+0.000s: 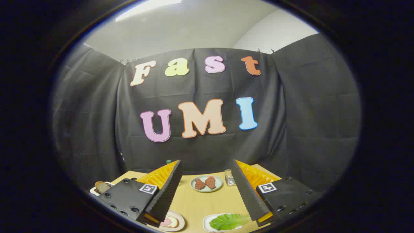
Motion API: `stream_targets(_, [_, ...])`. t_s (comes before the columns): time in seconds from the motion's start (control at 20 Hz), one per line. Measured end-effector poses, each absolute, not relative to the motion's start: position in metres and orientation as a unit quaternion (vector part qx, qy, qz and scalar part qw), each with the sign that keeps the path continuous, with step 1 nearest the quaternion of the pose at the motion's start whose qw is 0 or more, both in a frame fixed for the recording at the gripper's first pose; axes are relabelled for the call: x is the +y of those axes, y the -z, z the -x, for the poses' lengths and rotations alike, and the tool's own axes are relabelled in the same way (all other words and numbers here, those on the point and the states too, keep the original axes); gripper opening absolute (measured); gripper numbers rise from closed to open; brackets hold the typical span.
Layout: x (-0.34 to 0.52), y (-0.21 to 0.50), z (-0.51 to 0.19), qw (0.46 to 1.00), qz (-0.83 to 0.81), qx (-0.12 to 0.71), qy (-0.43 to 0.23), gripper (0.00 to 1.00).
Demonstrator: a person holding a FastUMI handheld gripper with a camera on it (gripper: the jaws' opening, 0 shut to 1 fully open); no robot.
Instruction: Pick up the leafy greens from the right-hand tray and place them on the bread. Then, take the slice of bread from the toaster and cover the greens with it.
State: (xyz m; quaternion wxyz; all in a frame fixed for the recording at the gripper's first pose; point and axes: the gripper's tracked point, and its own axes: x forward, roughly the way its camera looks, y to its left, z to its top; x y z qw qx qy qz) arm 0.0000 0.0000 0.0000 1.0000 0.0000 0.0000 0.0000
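Fingers (206, 176) spread, empty; meat plate (206, 183), glass (230, 177) beyond; greens (226, 221) below.

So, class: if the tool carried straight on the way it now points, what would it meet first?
The open tool points level across the table. Straight ahead, beyond its fingers, sits the plate with two meat pieces; it may pass over that and reach the black cloth wall. Depth is unclear.

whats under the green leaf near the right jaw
The leafy greens lie on a white tray, whose rim shows beside them. The leaf covers the tray's middle, so anything beneath stays hidden. The gripper hangs open above.
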Motion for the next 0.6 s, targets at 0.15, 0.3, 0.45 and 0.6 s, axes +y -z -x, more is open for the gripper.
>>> stream_targets(0.15, [-0.006,-0.001,0.003,1.000,0.001,0.003,0.008,0.97])
stream_targets(0.3, [-0.010,-0.003,0.005,1.000,0.000,0.003,0.015,0.97])
stream_targets(0.45, [-0.010,0.001,0.006,1.000,0.001,0.010,0.014,0.97])
stream_targets(0.6, [-0.014,0.009,0.005,1.000,0.007,0.021,0.016,0.97])
